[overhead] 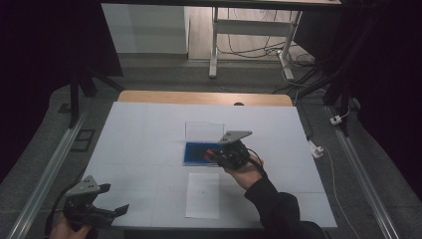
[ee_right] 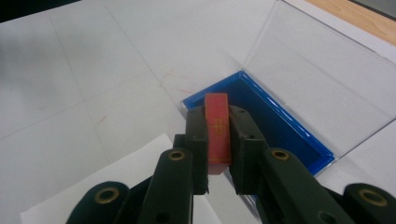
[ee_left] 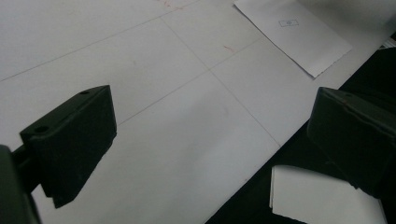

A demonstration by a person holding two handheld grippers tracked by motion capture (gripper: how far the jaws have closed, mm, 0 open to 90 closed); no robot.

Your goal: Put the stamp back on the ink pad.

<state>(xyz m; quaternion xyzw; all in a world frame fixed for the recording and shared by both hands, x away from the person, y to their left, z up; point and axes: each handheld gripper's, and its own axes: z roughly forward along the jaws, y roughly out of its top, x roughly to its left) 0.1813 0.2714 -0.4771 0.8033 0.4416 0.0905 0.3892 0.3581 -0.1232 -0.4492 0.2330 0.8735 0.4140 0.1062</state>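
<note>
My right gripper (ee_right: 218, 135) is shut on a small red block (ee_right: 217, 128) with gold marks, held over the near edge of a blue box (ee_right: 280, 123) whose clear lid (ee_right: 322, 70) stands open behind it. In the high view that gripper (overhead: 213, 154) sits over the blue box (overhead: 196, 152) at the table's middle. A white paper sheet (overhead: 202, 195) lies just in front of the box. My left gripper (overhead: 113, 205) is open at the table's front left corner; its jaws stand wide apart over the white table top (ee_left: 187, 130), with the paper sheet (ee_left: 292, 35) farther off.
The white table (overhead: 139, 134) ends in a wooden strip at the back (overhead: 204, 97). Metal rails (overhead: 47, 172) run along both sides. A table frame and cables (overhead: 249, 45) stand on the floor beyond. A white scrap (ee_left: 322, 196) lies below the table's front edge.
</note>
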